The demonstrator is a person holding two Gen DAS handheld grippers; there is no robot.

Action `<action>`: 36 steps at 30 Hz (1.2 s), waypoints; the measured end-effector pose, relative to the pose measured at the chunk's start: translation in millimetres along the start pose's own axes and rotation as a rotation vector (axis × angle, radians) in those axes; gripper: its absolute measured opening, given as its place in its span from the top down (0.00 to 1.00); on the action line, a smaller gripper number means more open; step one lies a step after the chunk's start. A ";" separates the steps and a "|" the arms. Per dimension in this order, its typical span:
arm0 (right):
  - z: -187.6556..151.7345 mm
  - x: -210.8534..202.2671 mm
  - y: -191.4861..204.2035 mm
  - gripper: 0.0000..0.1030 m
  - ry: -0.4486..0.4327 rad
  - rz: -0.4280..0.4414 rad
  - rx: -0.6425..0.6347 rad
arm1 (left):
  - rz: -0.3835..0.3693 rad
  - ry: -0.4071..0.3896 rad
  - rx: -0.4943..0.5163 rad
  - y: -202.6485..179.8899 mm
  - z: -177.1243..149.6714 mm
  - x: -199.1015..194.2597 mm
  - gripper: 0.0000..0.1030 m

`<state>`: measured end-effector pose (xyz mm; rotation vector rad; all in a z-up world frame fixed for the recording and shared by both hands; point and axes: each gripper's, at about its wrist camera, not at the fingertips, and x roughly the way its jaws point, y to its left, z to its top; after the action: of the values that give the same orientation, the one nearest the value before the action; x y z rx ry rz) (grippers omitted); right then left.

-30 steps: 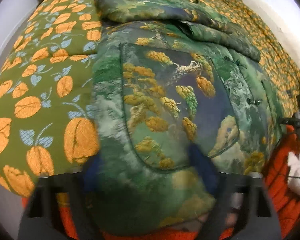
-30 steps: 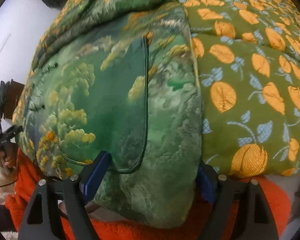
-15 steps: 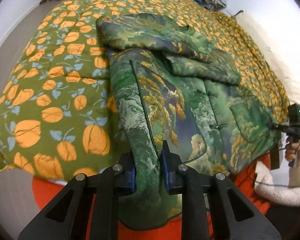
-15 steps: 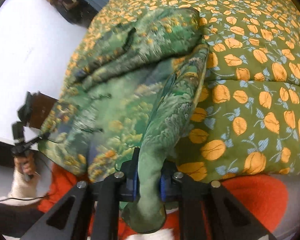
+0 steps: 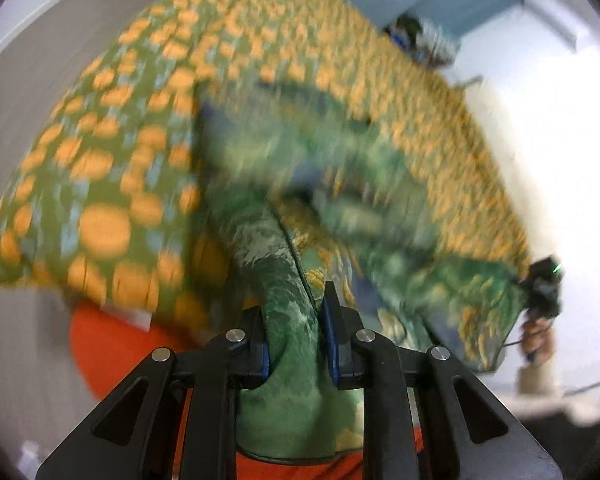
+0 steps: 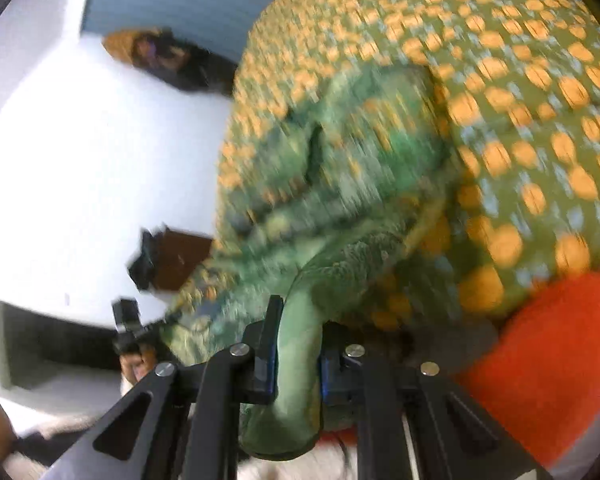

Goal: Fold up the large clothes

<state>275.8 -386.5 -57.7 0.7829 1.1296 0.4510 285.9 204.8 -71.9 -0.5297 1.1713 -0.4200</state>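
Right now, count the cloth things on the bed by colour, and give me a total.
Green patterned jacket: 1
Olive quilt with orange print: 1
Orange-red blanket under the quilt: 1
Total: 3

**Legible text: none**

Both wrist views checked. No lettering, label, brand mark or numeral can be read on any surface. Both frames are motion-blurred, so any fine print would be too smeared to make out.
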 end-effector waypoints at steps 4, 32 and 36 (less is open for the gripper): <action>64.8 21.8 5.3 0.86 -0.096 -0.033 -0.062 | -0.017 -0.046 -0.033 3.9 71.1 22.2 0.81; 177.7 85.8 -63.3 0.21 -0.279 -0.116 0.008 | 0.157 -0.080 0.109 29.0 152.3 93.2 0.02; 175.3 124.4 -45.9 0.21 -0.148 -0.343 -0.235 | 0.273 0.009 0.147 30.1 147.7 152.7 0.03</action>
<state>482.1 -389.0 -133.5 0.4000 1.0250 0.2274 477.4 167.5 -161.2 -0.2358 1.1912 -0.2709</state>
